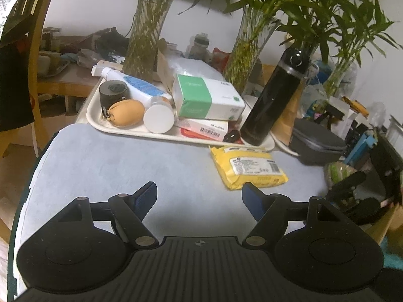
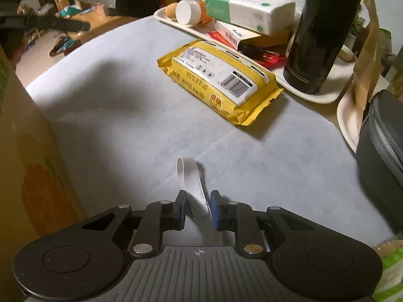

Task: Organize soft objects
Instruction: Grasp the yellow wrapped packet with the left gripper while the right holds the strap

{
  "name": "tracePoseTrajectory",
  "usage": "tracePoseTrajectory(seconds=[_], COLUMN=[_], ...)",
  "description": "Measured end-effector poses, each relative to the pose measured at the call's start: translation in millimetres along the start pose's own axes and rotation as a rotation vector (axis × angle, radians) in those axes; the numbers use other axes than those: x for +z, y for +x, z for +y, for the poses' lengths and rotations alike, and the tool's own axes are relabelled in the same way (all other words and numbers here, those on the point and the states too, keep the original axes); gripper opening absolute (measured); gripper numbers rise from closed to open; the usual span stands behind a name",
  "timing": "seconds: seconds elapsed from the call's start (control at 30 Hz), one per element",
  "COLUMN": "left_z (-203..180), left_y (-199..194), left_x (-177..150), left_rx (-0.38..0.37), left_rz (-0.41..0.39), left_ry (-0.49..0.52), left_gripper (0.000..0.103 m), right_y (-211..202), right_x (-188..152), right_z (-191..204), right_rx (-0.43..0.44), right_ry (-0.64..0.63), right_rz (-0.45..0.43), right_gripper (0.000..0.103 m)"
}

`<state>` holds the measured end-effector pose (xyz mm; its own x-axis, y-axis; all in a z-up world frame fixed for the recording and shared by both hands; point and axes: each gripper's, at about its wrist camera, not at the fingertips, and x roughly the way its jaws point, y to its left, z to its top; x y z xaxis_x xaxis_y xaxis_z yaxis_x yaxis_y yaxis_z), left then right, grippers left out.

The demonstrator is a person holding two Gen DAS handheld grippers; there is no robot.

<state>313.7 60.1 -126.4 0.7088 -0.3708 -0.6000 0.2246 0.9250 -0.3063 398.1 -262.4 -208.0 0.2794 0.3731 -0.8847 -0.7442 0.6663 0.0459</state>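
Observation:
A yellow soft pack of wipes (image 1: 248, 167) lies on the pale blue cloth (image 1: 126, 166) just in front of the cream tray (image 1: 121, 127); it also shows in the right wrist view (image 2: 221, 80). My left gripper (image 1: 199, 196) is open and empty, low over the cloth, short of the pack. My right gripper (image 2: 197, 207) is shut on a white ribbed strap (image 2: 192, 176) that loops forward over the cloth. An orange soft pouch (image 1: 126, 112) lies in the tray's left end.
The tray holds a green-white tissue box (image 1: 209, 97), a white tube (image 1: 141, 85), a white jar (image 1: 158, 118) and a black bottle (image 1: 272, 100). Glass vases with plants (image 1: 148, 30) stand behind. A grey case (image 2: 380, 166) sits right, a cardboard box (image 2: 30, 166) left.

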Motion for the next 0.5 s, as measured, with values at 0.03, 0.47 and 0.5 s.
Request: tracePoseTrajectory(seconds=[0.03,0.47,0.5], left_z=[-2.1,-40.6,-41.9], left_y=[0.0,24.1,28.0], left_x=[2.4,42.1,42.8], left_rx=[-0.003,-0.066,-0.071], left_rz=[0.000,0.052,0.052], left_ry=[0.005,0.255,0.274], left_gripper=[0.074,0.074,0.074], right_y=[-0.7,-13.0,-18.9], right_x=[-0.8,-10.9,-10.5], right_z=[-0.6,-4.5,-6.2], right_rx=[-0.010,-0.067,-0.073], right_ry=[0.001,0.056,0.077], right_rz=[0.001,-0.012,-0.025], right_gripper=[0.021,0.016,0.016])
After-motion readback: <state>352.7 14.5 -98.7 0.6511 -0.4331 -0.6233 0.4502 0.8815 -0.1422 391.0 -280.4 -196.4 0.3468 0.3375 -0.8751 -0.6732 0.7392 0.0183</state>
